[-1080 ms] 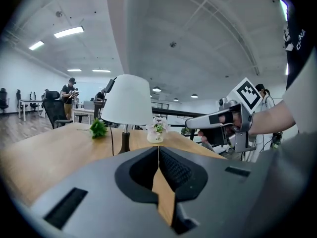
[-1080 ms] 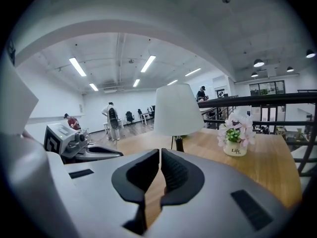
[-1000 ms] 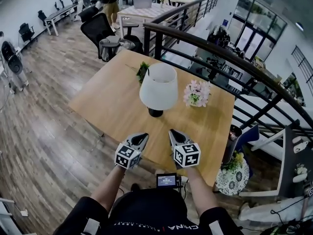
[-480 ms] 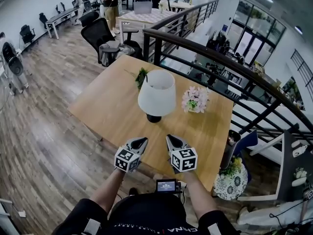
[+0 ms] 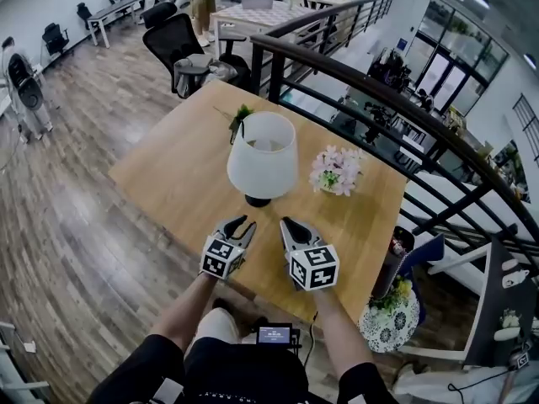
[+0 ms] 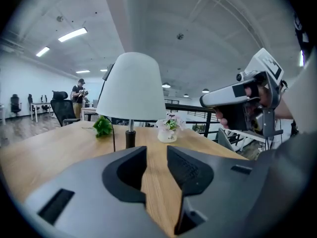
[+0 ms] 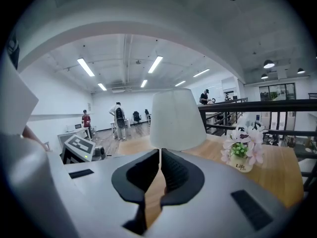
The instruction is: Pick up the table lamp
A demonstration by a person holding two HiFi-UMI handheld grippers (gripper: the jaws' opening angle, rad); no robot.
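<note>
Currently both my tools hover over the near edge of the bench, pointing at the table lamp, which stands upright near the middle of the bench, white shade over a dark round base. My left tool has its jaws a little way apart; they have just been opening, and only bare wood shows in the gap. My right tool has its jaws closed to a thin slit and holds nothing. Neither tool touches the lamp; both are near it but short of the base. A small pot of pale flowers stands just beside the lamp on its right.

I judge this to be the approach, with the grasp not yet begun. The next move calls for the left tool to open wider and reach in under the shade to the thin stem above the base, closing there and not on the soft shade, while keeping clear of the flowers; the right tool would have to open too if it is to help
</note>
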